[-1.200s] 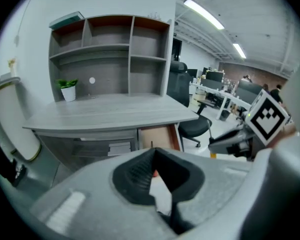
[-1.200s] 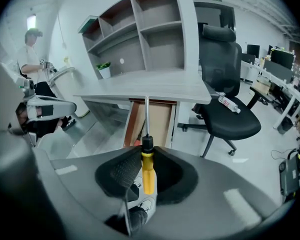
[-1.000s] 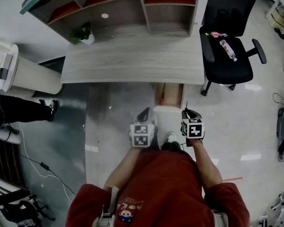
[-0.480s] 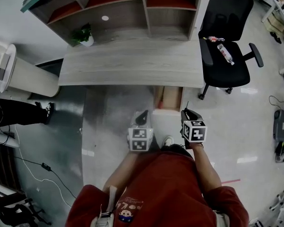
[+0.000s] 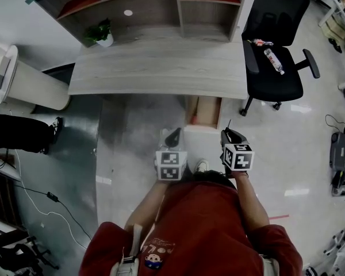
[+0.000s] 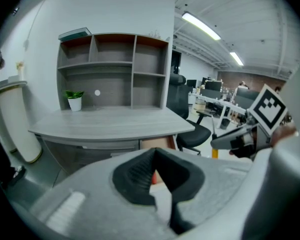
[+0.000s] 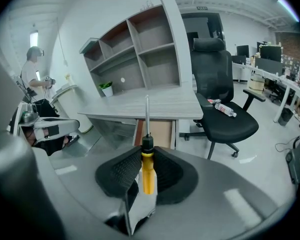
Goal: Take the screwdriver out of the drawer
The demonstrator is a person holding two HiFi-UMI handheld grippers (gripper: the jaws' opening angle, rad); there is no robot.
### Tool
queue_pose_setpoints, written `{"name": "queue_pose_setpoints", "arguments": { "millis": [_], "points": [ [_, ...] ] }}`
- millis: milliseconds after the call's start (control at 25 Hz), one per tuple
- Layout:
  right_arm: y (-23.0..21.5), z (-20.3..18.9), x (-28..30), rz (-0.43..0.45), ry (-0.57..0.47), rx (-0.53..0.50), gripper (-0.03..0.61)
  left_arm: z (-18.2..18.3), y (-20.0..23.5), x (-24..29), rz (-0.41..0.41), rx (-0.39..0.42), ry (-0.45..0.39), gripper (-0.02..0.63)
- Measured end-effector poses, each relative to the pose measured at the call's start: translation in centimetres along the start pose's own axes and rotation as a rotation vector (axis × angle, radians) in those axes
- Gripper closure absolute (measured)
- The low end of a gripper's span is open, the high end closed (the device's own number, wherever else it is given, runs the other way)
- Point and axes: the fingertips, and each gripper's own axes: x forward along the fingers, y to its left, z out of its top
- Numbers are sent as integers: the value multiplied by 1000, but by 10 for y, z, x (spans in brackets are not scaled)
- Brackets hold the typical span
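One long grey wood desk [image 5: 155,71] with a cubby shelf unit [image 5: 149,7] at its back and a black office chair [image 5: 276,68] at its right end. The drawer [image 5: 204,109] under the desk's right end is pulled open and light brown inside. A small red thing [image 5: 194,119] lies in its near left corner, too small to identify. A person [image 5: 201,229] in a red top stands in front of it, a gripper in each hand. The right gripper [image 7: 147,156] has its jaws pinched on the yellow handle of the screwdriver [image 7: 147,179], black collar and metal shaft sticking out past the pads. The screwdriver is clear of the drawer, held up on the near side of it. The left gripper [image 6: 154,155] is empty, pad tips pressed together. The chair seat holds a clear bottle [image 5: 274,60] and a small packet [image 5: 257,41], labels unreadable. A small potted plant [image 5: 99,34] sits at the desk's back left. Only print seen: black-and-white squares on each marker cube [image 5: 237,157].
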Motion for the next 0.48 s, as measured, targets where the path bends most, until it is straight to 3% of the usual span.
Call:
{"name": "queue_pose_setpoints", "arguments": {
  "millis": [480],
  "points": [
    [-5,-3,-6,-1,-1,3,508,3,-9,-2,-16,14,2,617]
  ]
}}
